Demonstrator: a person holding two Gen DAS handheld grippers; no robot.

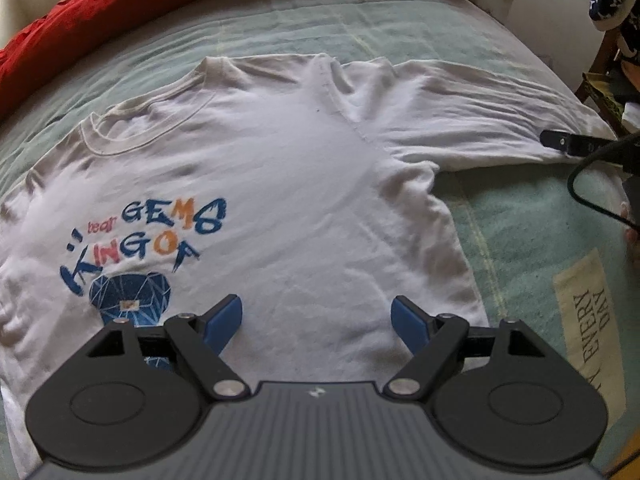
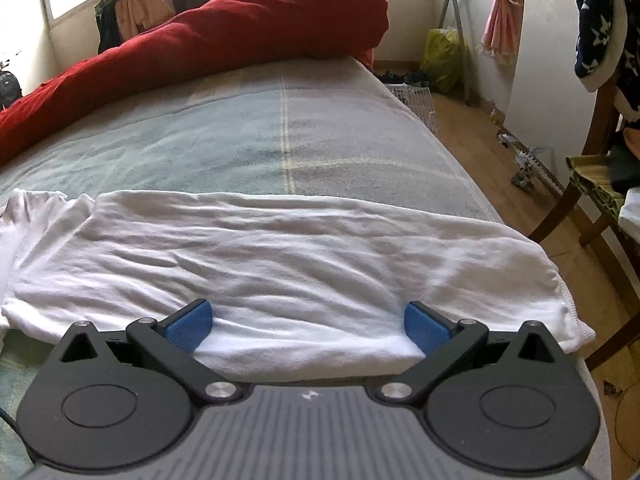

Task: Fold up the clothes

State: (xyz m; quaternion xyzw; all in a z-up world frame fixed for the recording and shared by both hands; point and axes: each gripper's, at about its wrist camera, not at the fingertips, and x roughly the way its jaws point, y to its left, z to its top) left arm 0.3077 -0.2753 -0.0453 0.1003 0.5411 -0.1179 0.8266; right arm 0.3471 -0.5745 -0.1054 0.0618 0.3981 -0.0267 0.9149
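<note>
A white long-sleeved shirt [image 1: 288, 184] with a blue and orange print [image 1: 136, 248] lies spread face up on the bed. My left gripper [image 1: 316, 320] is open over the shirt's body, beside the print. The shirt's sleeve [image 2: 280, 264] stretches across the right wrist view, its cuff [image 2: 568, 316] at the bed's right edge. My right gripper [image 2: 308, 328] is open, its blue pads [image 2: 188, 326] on either side of the sleeve's near edge. One right gripper finger shows in the left wrist view [image 1: 568, 142] at the sleeve's end.
The bed has a pale green blanket [image 1: 520, 220] with a cream label [image 1: 588, 312]. A red duvet [image 2: 224, 36] is heaped at the far end. A wooden chair [image 2: 592, 200] with clothes stands to the right, over a wooden floor [image 2: 480, 140].
</note>
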